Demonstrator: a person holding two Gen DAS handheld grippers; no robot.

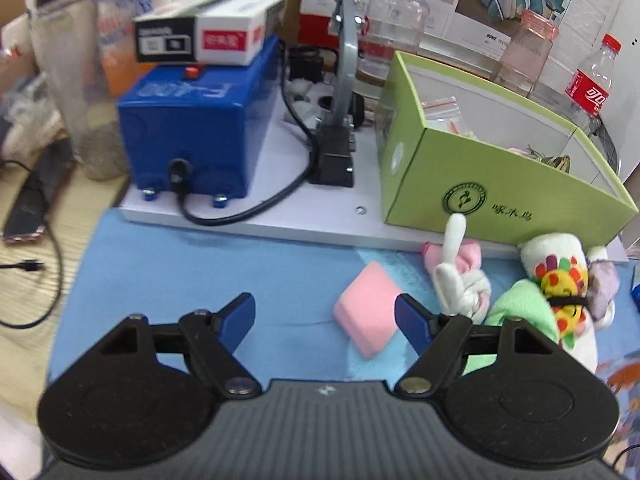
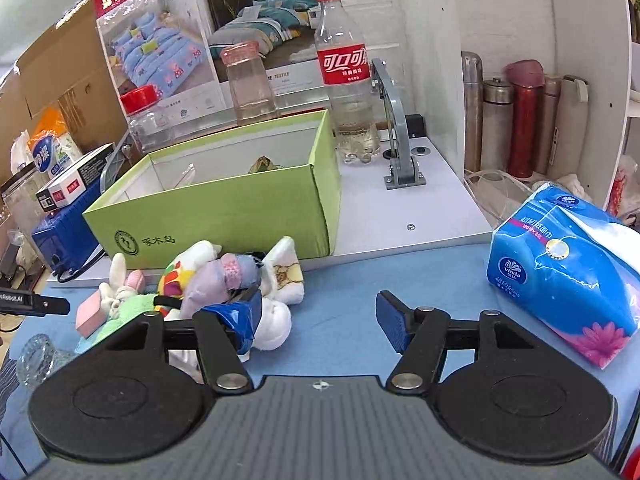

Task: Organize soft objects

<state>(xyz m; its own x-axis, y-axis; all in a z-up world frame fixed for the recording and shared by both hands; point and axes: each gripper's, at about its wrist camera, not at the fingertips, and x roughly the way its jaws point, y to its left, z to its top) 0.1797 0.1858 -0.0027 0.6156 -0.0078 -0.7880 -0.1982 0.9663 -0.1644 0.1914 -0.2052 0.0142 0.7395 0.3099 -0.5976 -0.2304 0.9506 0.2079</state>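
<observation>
Lying between the spread-wide left gripper (image 1: 324, 320) fingers, pink sponge (image 1: 368, 309) hugs the right one.

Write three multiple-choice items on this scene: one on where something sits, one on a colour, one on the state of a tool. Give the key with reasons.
1. Where does the pink sponge block lie?
A. inside the green box
B. on the blue mat, in front of the box
C. on the blue machine

2. What colour is the cap of the cola bottle?
A. red
B. green
C. white

3. How stands the left tool?
A. shut on the sponge
B. shut on nothing
C. open, holding nothing

Key: 1 B, it rests on the blue mat before the green box. 2 A, the cap shows red. 3 C, its fingers stand wide apart.
</observation>
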